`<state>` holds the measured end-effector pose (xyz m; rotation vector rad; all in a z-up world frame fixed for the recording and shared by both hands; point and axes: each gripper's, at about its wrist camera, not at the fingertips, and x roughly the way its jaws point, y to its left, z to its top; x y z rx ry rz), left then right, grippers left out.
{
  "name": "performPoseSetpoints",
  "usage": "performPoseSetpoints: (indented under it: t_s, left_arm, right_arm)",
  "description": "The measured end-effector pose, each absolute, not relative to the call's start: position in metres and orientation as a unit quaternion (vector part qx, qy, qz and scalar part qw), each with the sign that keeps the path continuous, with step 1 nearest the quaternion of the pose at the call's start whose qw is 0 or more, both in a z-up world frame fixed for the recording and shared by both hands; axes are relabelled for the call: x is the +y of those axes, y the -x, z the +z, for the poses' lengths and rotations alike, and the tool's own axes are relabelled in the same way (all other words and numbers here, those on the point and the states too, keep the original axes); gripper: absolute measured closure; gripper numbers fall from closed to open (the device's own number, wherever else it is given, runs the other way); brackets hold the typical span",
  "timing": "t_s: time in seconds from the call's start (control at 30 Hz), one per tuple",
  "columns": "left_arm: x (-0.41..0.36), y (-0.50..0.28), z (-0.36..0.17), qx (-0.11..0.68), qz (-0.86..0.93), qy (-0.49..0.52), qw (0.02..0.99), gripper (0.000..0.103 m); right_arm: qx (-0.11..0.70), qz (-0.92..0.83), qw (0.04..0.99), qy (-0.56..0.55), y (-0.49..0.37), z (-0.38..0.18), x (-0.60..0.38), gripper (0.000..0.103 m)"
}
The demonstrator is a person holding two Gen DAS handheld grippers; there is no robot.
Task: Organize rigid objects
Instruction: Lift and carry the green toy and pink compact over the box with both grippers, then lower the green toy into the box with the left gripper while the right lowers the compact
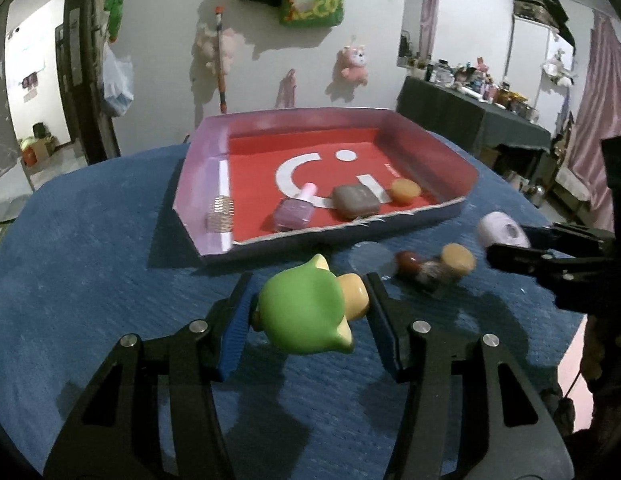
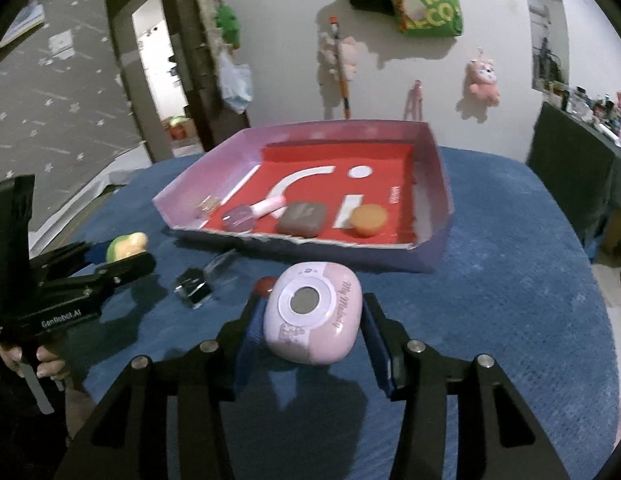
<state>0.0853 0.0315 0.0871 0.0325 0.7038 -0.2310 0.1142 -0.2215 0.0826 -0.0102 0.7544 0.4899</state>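
Left tool (image 1: pixel 310 304) clamped across glossy, slippery green toy (image 1: pixel 306 312); right tool (image 2: pixel 310 326) gripping smooth, rigid pink case (image 2: pixel 310 316) by flanks, above desk's (image 1: pixel 90 240) near edge

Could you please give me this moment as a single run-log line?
left gripper: shut on green toy | right gripper: shut on pink case | both held above blue cloth | tray: four items inside
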Motion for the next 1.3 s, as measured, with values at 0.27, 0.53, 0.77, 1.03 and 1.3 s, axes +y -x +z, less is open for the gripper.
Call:
performPoseSetpoints:
  t_s: [0.27,0.53,0.77,1.03,1.3]
  left_arm:
    - [0.015,-0.076,0.083,0.346,-0.137,-0.024,0.928,0.051]
    - [0.014,-0.076,0.088,0.342,-0.144,-0.021,0.928,0.051]
    - [0.021,-0.113,0.118,0.337,-0.15,-0.014,0.929,0.051]
    - [0.03,-0.206,0.125,0.396,-0.132,-0.028,0.908,0.051]
    - [0.025,-0.277,0.092,0.465,-0.115,-0.064,0.876,0.051]
  right_arm:
    - [0.373,0.253,0.893,0.006,-0.107,0.073,-0.209,0.052]
    - [0.374,0.256,0.891,0.004,-0.106,0.073,-0.211,0.052]
    - [0.353,0.261,0.899,0.006,-0.122,0.101,-0.208,0.052]
    - [0.381,0.246,0.891,0.016,-0.209,0.121,-0.198,0.051]
    - [0.458,0.228,0.858,0.035,-0.296,0.092,-0.177,0.052]
